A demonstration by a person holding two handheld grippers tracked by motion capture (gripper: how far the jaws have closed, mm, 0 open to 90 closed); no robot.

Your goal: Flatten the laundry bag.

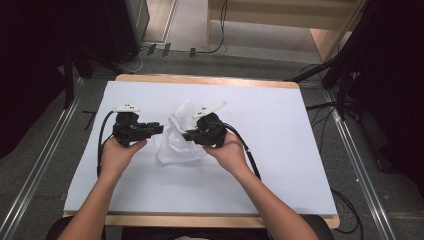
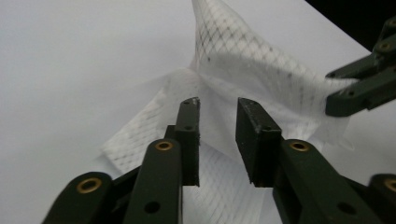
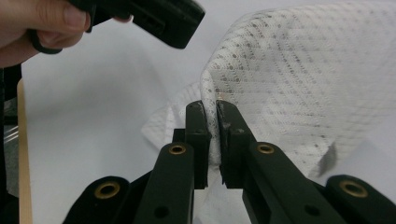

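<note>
Now we are pinching the cloth (image 3: 299, 88) tight in our right gripper (image 3: 212, 109), lifting 1 fold off the table (image 1: 280, 150). Our left gripper (image 2: 217, 105) is standing released, its jaws apart before the cloth.

Both forearms reach in from the near edge, each hand wrapped around a gripper, the two pointing inward at one another. The left gripper (image 2: 218, 109) has its jaws parted, nothing pressed between the pads. The right gripper (image 3: 211, 112) has its jaws pinched onto the white mesh cloth (image 3: 299, 84).
</note>
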